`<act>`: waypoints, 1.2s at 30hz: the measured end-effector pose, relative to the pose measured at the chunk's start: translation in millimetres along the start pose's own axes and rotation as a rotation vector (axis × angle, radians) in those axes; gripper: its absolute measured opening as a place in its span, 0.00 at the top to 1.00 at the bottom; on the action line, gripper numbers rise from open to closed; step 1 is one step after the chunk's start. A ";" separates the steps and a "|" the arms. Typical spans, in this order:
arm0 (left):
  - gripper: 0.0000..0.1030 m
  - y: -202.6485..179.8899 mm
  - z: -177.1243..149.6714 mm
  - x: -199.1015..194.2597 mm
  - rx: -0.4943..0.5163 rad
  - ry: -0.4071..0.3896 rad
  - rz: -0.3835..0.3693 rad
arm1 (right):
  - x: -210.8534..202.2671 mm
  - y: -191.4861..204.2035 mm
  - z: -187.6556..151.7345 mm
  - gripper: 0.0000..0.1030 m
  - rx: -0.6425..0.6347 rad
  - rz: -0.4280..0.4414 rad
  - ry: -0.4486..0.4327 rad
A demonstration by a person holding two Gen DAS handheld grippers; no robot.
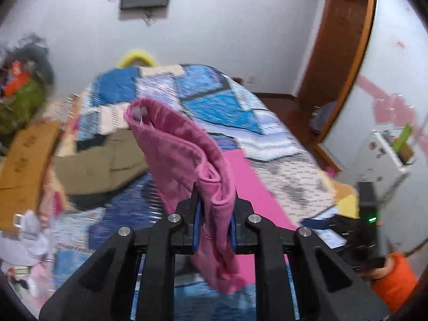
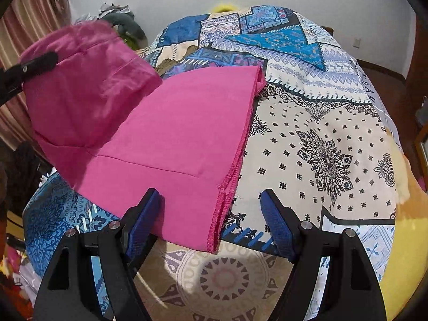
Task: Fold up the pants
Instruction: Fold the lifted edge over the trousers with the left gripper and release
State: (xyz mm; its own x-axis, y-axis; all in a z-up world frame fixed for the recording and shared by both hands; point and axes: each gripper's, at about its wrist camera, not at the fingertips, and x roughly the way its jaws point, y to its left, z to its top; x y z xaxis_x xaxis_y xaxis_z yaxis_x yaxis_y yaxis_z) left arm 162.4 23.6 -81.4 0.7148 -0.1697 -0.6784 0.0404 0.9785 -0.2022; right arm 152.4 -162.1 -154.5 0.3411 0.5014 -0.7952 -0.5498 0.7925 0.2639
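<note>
Pink pants (image 2: 171, 131) lie on a patterned bedspread (image 2: 321, 133), legs stretched flat with the hem edge toward me. My left gripper (image 1: 215, 200) is shut on the waist end of the pants (image 1: 187, 155) and holds it lifted above the bed; that raised part shows at the upper left of the right wrist view (image 2: 80, 80). My right gripper (image 2: 214, 208) is open and empty, low over the hem corner, its left finger (image 2: 144, 214) touching the fabric.
Olive-brown clothing (image 1: 101, 163) lies on the bed behind the pants. A cardboard box (image 1: 24, 160) and clutter sit at the left. A wooden door frame (image 1: 339, 67) and a white shelf (image 1: 388, 155) stand on the right. A curtain (image 2: 24, 40) hangs at the left.
</note>
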 end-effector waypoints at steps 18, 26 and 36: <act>0.69 -52.1 2.9 51.9 0.015 0.228 -0.202 | 0.1 -1.1 -0.6 0.27 0.010 0.007 -0.008; 0.31 -24.6 18.4 44.5 -0.016 0.149 -0.100 | -6.9 -5.1 -4.4 0.27 0.030 -0.004 -0.013; 0.23 24.8 55.2 90.1 0.092 0.162 0.140 | -25.4 -13.6 -7.9 0.27 0.050 -0.047 -0.056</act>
State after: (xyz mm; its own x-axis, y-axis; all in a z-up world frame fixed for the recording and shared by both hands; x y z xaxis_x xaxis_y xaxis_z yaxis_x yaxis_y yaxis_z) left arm 266.3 39.0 -108.6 0.5969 -0.0410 -0.8013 0.0175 0.9991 -0.0381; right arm 145.2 -188.3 -142.2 0.4084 0.4806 -0.7760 -0.4937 0.8314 0.2550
